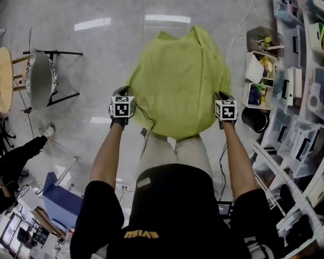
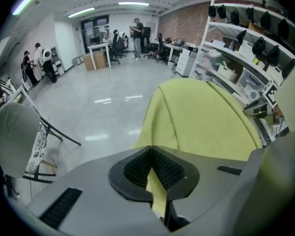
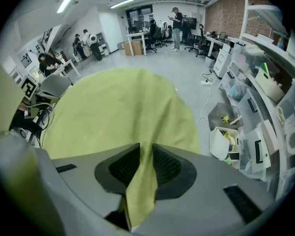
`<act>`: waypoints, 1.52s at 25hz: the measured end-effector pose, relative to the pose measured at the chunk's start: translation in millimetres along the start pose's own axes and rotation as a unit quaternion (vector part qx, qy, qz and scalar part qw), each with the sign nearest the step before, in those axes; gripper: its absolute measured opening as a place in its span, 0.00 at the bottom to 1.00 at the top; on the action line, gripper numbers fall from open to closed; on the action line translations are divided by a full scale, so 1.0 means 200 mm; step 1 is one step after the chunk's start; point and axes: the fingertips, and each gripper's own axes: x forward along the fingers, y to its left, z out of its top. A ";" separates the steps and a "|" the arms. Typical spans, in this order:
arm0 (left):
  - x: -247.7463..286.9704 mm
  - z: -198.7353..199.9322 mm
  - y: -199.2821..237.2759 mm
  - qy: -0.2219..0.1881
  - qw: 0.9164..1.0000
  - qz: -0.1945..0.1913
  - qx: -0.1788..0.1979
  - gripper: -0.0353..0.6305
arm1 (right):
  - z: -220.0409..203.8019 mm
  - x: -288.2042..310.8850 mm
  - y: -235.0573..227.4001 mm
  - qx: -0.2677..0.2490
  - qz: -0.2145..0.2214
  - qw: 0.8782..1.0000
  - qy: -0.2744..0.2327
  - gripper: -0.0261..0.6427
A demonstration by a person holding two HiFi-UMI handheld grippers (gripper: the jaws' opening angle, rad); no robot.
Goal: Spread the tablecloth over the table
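Tablecloth (image 1: pixel 175 85), yellow-green soft fabric: is being held draped ahead of the person, its near edge being pinched tight by left gripper (image 2: pixel 151 154) and right gripper (image 3: pixel 146 156). Judged light and limp, best taken at hem corners.

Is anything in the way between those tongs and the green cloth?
Nothing visible stands in the way. The left tongs are shut on the tablecloth, and the right tongs pinch another fold of it.

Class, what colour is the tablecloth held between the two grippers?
The tablecloth is plain yellow-green, with no pattern; it shows best in the head view.
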 end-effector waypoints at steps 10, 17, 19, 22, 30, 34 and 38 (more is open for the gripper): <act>-0.02 0.00 -0.01 0.010 1.000 -0.003 0.015 0.08 | 0.00 -0.01 0.01 -0.014 0.012 1.000 0.010 0.06; -0.04 -0.03 0.15 0.012 0.999 0.032 -0.020 0.08 | -0.02 -0.09 -0.25 0.005 -0.027 1.000 0.003 0.06; -0.04 -0.04 0.20 0.023 0.999 0.038 -0.008 0.08 | -0.06 -0.11 -0.37 0.028 -0.049 0.998 0.009 0.06; -0.03 -0.06 0.27 0.038 0.998 0.043 0.015 0.08 | -0.13 -0.11 -0.51 0.046 -0.074 0.996 0.025 0.06; 0.10 -0.03 0.46 0.053 0.995 0.070 0.046 0.08 | -0.18 0.05 -0.73 0.010 -0.090 0.995 0.046 0.06; 0.21 -0.03 0.47 0.059 0.992 0.067 0.086 0.08 | -0.20 0.14 -0.72 -0.017 -0.073 0.996 0.057 0.06; 0.31 -0.03 0.47 0.066 0.991 0.059 0.102 0.08 | -0.19 0.24 -0.65 -0.023 -0.061 0.996 0.060 0.06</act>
